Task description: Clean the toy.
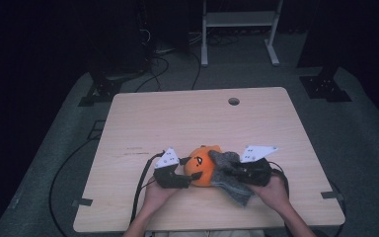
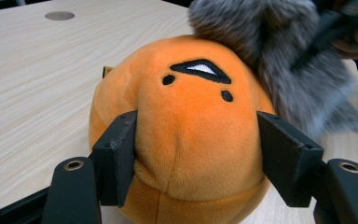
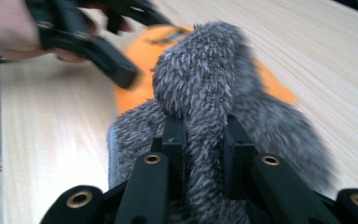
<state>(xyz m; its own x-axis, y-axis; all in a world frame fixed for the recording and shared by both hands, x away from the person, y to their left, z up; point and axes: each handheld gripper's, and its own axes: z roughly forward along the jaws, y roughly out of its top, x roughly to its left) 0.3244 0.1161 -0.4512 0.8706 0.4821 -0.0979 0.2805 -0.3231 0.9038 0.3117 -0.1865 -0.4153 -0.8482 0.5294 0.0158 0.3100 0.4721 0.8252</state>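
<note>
An orange plush ball with a black stitched face (image 1: pixel 205 165) (image 2: pixel 191 140) lies near the front of the wooden table (image 1: pixel 187 118). My left gripper (image 1: pixel 190 169) (image 2: pixel 198 154) is shut on it, its pads pressing into both sides. A grey furry cloth (image 1: pixel 227 174) (image 2: pixel 279 46) (image 3: pixel 205 84) drapes over the plush's right side. My right gripper (image 1: pixel 233 171) (image 3: pixel 205 135) is shut on a fold of that cloth. In the right gripper view the plush (image 3: pixel 140 51) sits behind the cloth, with the left gripper (image 3: pixel 88 37) blurred beyond it.
The table has a round cable hole (image 1: pixel 234 101) (image 2: pixel 59 15) near its far edge. A white metal frame (image 1: pixel 239 19) stands on the floor behind the table. Cables (image 1: pixel 153 74) lie on the grey carpet at the back left.
</note>
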